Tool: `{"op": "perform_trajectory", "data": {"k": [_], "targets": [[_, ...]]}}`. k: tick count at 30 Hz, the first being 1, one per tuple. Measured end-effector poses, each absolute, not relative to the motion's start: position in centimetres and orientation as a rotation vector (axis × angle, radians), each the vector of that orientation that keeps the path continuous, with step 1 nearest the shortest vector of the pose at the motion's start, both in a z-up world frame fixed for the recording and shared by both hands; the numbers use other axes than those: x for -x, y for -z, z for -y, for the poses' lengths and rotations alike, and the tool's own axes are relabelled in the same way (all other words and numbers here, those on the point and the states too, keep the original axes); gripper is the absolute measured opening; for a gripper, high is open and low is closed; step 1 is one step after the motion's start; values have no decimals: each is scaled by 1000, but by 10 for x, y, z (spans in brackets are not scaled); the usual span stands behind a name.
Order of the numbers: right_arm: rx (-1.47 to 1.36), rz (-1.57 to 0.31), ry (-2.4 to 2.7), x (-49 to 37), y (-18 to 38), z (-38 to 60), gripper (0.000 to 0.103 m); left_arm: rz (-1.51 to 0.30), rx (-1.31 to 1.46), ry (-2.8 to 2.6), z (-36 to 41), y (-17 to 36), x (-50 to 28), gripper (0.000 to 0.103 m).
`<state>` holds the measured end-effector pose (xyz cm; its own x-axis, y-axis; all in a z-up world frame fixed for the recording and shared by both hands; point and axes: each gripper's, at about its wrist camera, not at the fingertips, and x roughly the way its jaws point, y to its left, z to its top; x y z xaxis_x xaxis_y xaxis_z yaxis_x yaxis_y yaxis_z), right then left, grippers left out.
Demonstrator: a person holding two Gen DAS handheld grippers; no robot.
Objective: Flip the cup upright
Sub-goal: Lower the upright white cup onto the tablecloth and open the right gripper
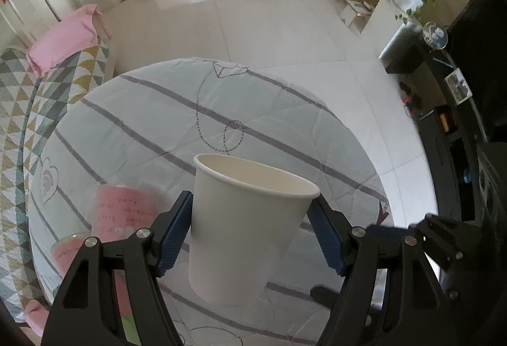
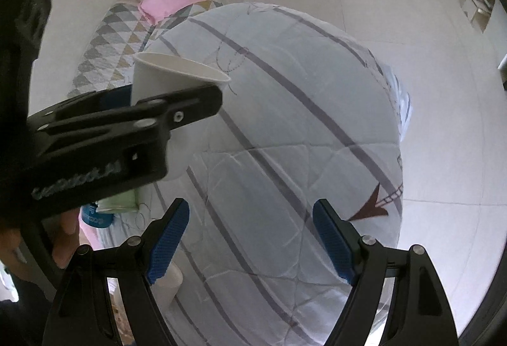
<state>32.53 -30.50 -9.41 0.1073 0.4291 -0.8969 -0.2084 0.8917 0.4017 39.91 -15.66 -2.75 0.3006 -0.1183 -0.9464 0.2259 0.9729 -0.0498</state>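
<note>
A white paper cup (image 1: 247, 228) stands mouth-up, slightly tilted, between the blue pads of my left gripper (image 1: 250, 235), which is shut on it above the light blue quilt (image 1: 190, 111). In the right wrist view the same cup (image 2: 171, 73) shows at the upper left, held by the black left gripper. My right gripper (image 2: 250, 238) is open and empty over the quilt (image 2: 285, 124), to the right of and below the cup.
A pink-labelled clear cup (image 1: 120, 213) lies on the quilt behind my left finger. A second white paper cup (image 2: 169, 282) stands low behind my right gripper's left finger. A pink pillow (image 1: 66, 38) sits on a triangle-patterned sofa. Dark shelving (image 1: 459, 130) stands right.
</note>
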Motion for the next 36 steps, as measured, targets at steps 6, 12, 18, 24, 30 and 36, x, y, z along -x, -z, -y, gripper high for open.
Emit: {"op": "perform_trajectory", "data": {"k": [6,12,18,24,30,36], "targets": [[-160,-1367,-470,-328,93,297,82,-1225,-14,224,139,23,-390,74],[-325,-1384,-649,-324,94,296,82,-1196,33,203,127,19,-388,73],[-362,-1357,-681,-322,98,288,82,-1200,37,215,131,21,-385,73],[-349,-1367,-639,-326,109,287,82,-1228,39,207,130,33,-383,72],[-319,-1384,-635,-327,112,283,82,-1251,19,198,131,39,-379,74],[-304,-1380,-633,-322,106,281,82,-1253,-10,189,134,35,-368,75]]}}
